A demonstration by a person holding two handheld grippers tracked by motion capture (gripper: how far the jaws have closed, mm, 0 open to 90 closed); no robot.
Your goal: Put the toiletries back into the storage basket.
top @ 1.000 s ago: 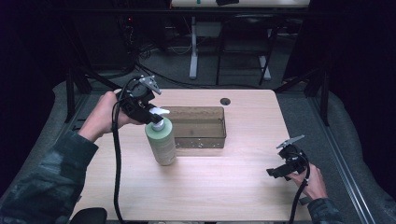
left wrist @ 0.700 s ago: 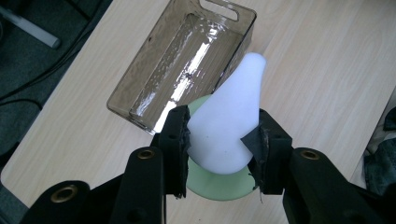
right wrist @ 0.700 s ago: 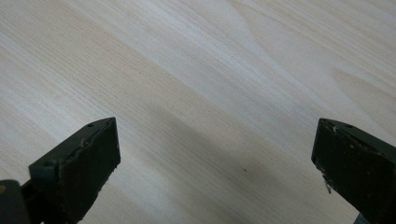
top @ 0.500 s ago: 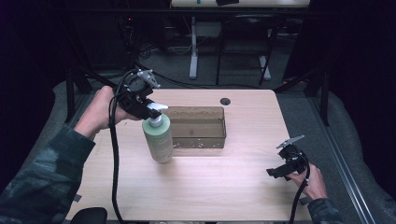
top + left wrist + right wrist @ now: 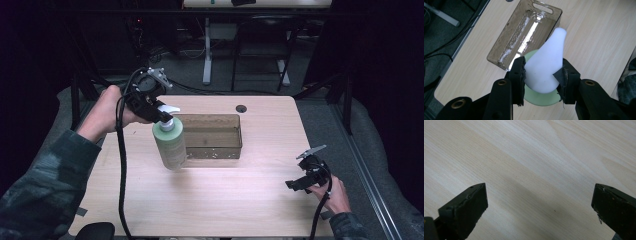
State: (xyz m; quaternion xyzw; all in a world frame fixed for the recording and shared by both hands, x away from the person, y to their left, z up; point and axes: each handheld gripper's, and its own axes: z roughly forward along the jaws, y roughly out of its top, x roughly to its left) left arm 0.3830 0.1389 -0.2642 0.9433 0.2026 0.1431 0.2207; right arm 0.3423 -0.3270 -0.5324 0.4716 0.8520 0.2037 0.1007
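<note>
A pale green pump bottle (image 5: 170,145) with a white pump head (image 5: 167,109) hangs tilted at the left end of a clear smoky plastic bin (image 5: 212,150). My left gripper (image 5: 162,116) is shut on the pump head. In the left gripper view both pads press the white pump head (image 5: 549,62), with the green bottle shoulder (image 5: 536,98) below it and the empty bin (image 5: 499,53) beyond. I cannot tell whether the bottle's base touches the table. My right gripper (image 5: 295,184) rests open near the table's front right; in its own view the right gripper (image 5: 539,202) stands wide over bare wood.
The light wooden table (image 5: 225,200) has a dark round hole (image 5: 241,108) near its far edge. A black cable (image 5: 120,165) trails from the left gripper down past the front edge. Dark floor and desk legs lie beyond the table.
The left gripper has lifted the bottle slightly up and to the left, and the bottle now tilts more. The right gripper has stayed still.
</note>
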